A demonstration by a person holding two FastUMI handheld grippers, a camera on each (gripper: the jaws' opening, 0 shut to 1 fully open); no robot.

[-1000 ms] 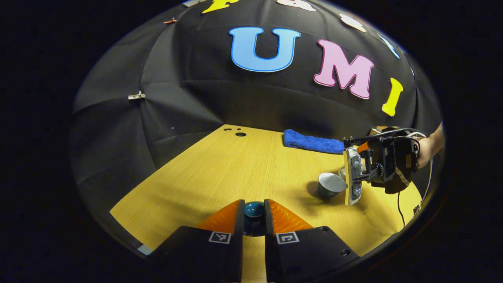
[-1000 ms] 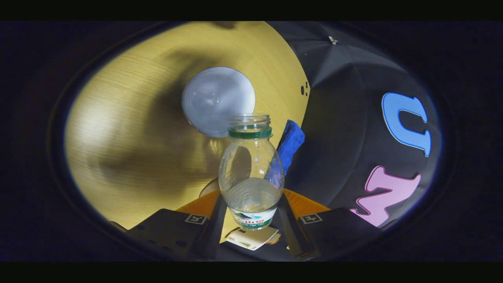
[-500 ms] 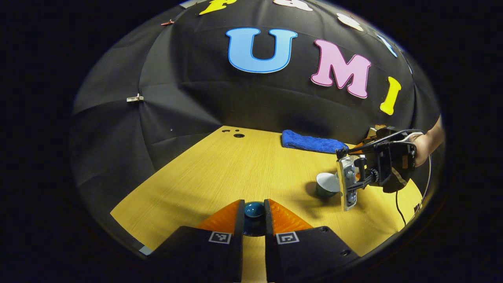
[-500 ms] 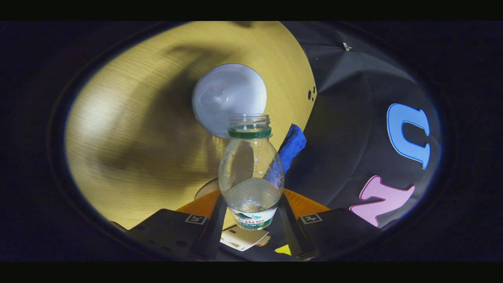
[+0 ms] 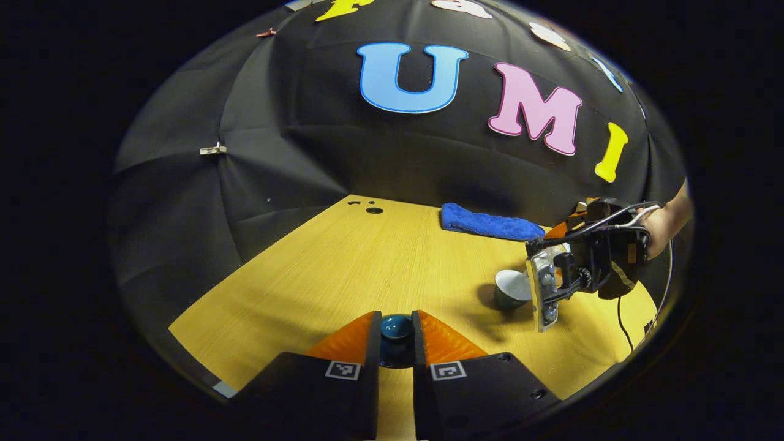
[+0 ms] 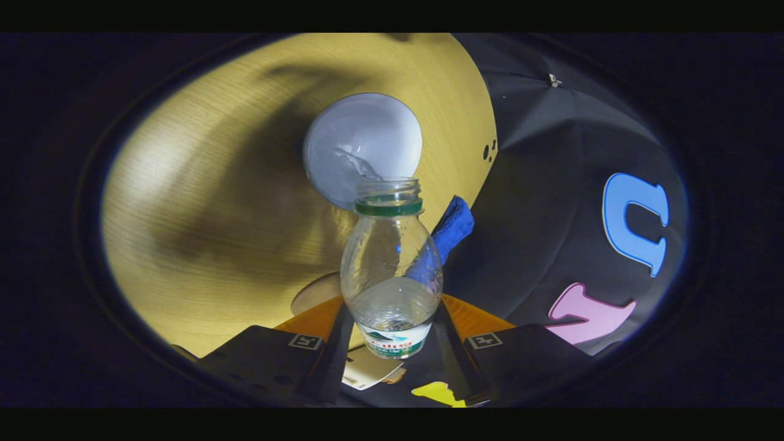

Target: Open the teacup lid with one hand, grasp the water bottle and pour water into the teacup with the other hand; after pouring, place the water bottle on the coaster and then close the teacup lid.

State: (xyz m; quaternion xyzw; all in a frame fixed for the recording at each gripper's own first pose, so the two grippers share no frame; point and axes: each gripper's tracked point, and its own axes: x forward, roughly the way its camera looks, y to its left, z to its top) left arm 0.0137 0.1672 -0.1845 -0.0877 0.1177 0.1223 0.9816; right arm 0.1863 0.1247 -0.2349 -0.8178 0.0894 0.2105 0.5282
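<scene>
Pouring water into the teacup [image 6: 362,147] — keep the mouth over its middle.

Right gripper [image 6: 392,334] pinches the tilted bottle [image 6: 391,263]; left gripper [image 5: 396,337] pinches the lid [image 5: 396,327] — tip slowly.

teacup [image 5: 512,289] on table [image 5: 343,263], cloth [image 5: 487,223] behind

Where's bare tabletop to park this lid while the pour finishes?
Bare wood runs from the left claw, which holds the lid, toward the holes near the wall. It is crowded on the right: teacup, right claw, blue cloth.
</scene>
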